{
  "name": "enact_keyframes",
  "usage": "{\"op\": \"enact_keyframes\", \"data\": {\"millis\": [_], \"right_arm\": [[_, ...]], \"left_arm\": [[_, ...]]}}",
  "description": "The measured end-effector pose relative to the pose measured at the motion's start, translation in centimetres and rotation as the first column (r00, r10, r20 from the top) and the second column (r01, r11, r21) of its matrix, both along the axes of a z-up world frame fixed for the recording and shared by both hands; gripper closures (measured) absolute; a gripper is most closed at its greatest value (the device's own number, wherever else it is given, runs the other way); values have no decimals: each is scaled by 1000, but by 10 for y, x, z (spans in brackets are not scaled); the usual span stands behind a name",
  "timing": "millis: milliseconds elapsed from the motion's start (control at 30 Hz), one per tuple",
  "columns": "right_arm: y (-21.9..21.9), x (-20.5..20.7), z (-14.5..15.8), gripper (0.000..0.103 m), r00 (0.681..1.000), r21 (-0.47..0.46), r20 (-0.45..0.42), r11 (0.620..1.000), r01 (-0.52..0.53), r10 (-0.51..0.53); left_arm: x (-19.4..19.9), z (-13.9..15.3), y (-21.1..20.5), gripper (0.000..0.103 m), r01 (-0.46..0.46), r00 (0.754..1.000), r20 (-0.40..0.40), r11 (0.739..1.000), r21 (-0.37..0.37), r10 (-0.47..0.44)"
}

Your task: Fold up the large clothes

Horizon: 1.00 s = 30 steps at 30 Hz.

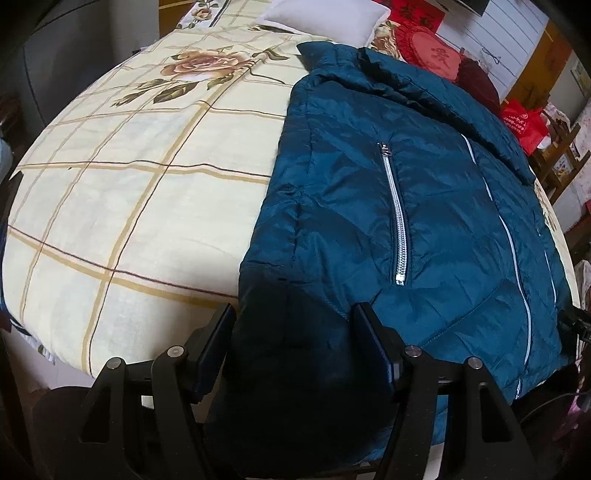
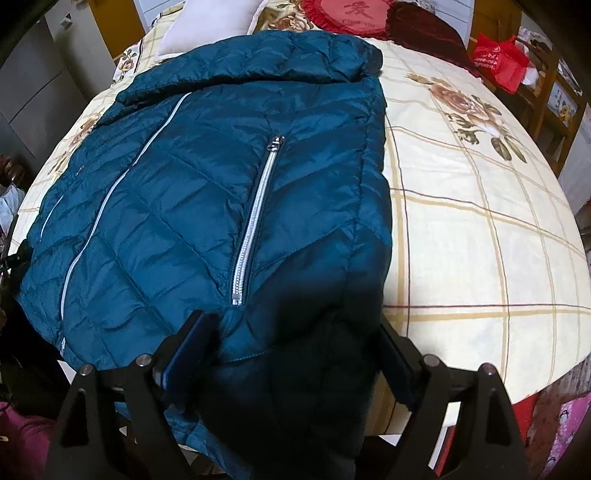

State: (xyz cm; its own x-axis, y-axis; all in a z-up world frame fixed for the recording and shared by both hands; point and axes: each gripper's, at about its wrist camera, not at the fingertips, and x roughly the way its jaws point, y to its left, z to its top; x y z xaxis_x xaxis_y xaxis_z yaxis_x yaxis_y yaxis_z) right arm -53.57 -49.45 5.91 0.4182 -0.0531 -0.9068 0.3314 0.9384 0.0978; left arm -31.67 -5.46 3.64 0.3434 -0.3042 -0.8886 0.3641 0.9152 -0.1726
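Observation:
A teal quilted puffer jacket [image 1: 406, 192] lies front-up on a bed, hood at the far end, with silver pocket zippers [image 1: 397, 214] and a pale centre zip line. It also shows in the right wrist view [image 2: 207, 192]. My left gripper [image 1: 293, 325] is open, its jaws spread on either side of the jacket's near left hem corner. My right gripper [image 2: 295, 328] is open, its jaws spread around the near right hem corner. The hem between each pair of fingers is dark with shadow.
The bed has a cream checked cover with rose prints [image 1: 122, 184]. A white pillow [image 1: 325, 18] and a red heart cushion [image 2: 351, 14] lie at the head. A red bag [image 2: 498, 59] and wooden shelves stand at the right side.

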Motion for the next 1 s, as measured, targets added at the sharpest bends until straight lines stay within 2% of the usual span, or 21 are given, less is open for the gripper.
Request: {"op": "enact_keyframes", "data": {"millis": [367,567,733,833,1000], "right_arm": [[-1,-6,-2,14,1000,10,-12,1000,-8,8],[0,-8,-3,14,1000,61,9,998,-1,1],[-5,-8,0,12,999,134,48,991,17,-24],[-6,-9,-4,12,999,136,28,990,24,-28],[1,-12,-1,12,999,114,44,993,-3,-2]], "left_arm": [[-1,0,1,26,14,1000,-12,1000,-6,-14],[-7,0,-2,24,72,997,-19,997,7,-72],[-4,0,-3,24,44,999,-24,999,3,-44],[-8,-1,-8,23,66,998,-4,997,27,-66],[-7,-2,-9,22,72,997,1,997,27,-72]]}}
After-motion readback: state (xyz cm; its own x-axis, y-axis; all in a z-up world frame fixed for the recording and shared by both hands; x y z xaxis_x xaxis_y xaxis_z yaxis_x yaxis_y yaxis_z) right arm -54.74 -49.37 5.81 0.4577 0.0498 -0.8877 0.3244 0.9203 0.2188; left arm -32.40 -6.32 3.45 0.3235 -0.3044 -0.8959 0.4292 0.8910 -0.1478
